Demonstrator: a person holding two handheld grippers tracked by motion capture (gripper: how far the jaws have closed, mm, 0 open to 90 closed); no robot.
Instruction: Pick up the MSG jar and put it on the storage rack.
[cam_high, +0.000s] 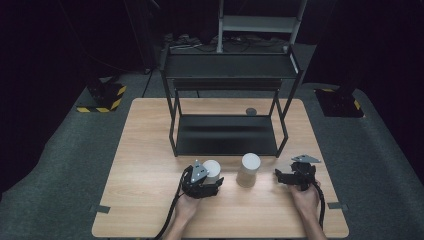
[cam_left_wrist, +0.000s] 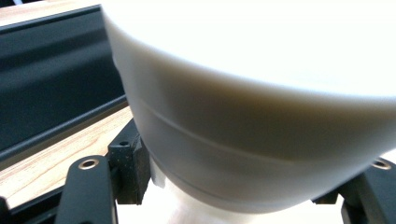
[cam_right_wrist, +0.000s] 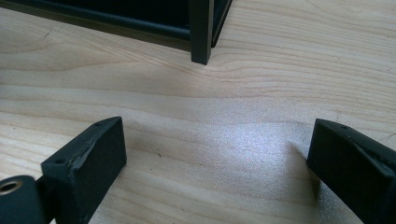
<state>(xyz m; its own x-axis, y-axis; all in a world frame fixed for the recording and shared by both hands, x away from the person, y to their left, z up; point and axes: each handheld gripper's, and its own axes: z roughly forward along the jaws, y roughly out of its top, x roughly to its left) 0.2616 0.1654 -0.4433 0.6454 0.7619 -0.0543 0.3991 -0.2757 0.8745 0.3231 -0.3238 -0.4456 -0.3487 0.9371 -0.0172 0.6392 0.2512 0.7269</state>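
High view: we see the left gripper clamped on a white cup on the wooden table, before the black shelf rack. Left gripper view: its pads press the cup. Right gripper view: the right gripper jaws are apart over bare wood

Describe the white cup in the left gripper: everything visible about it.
The white cup is a plain, matte, off-white piece, possibly ceramic or plastic. It stands on the wooden table, in front of the black shelf rack and left of the taller cylinder. In the left gripper view it widens upward from a narrower base, with a faint line around its wall. The left gripper is shut on its lower part, one pad on either side. Its inside cannot be seen.
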